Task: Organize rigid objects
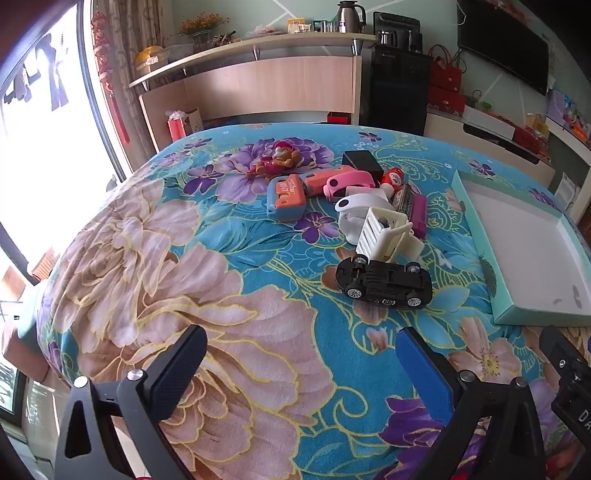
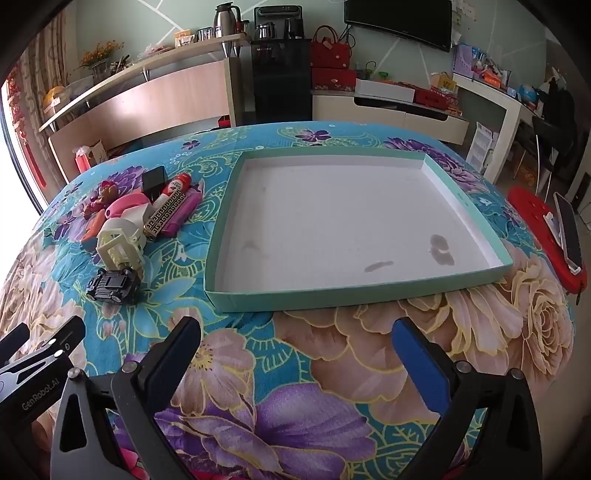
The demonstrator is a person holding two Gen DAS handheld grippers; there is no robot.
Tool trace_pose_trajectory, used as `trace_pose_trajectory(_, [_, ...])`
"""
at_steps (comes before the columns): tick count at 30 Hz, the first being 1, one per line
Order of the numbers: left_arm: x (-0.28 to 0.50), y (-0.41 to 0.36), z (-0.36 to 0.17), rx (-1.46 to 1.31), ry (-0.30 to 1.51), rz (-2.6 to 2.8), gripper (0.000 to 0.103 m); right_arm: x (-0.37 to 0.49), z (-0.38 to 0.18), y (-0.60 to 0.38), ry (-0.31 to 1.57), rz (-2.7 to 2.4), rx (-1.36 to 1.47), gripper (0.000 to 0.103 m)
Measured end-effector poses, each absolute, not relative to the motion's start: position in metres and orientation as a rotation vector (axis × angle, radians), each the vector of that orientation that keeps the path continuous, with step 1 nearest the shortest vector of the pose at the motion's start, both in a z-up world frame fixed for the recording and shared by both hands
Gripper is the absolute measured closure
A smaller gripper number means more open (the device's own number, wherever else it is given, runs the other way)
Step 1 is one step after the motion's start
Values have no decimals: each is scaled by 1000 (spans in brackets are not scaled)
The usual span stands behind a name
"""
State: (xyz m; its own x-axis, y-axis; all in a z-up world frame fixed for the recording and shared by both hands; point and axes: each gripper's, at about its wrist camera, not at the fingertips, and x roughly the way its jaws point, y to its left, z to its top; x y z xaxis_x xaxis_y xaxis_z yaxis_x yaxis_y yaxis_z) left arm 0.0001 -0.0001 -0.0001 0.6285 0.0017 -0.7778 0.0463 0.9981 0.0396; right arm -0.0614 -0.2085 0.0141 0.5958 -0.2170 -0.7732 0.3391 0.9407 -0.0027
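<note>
Both jaws apart above plush floral blanket (image 2: 332, 369); shallow cardboard tray (image 2: 236, 299) beside hard plastic toys (image 1: 369, 221).

Fuzzy cloth bedspread (image 1: 258, 332); matt cardboard tray (image 2: 469, 206)

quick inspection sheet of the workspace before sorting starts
surface: floral blanket, flat.
job's things: toy pile left of the tray; black toy car overturned, nearest the grippers; teal tray holds nothing, stained.
clutter: phone on a red case at the right edge.
grippers: left gripper and right gripper open, holding nothing, above the blanket.
cables: nothing seen.
surroundings: shelf, wall television.
</note>
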Motion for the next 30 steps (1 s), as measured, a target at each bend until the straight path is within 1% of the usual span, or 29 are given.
trace_pose_trajectory(30, [-2, -2, 2, 87, 880, 1, 0, -63, 15, -206, 873, -331, 134, 0])
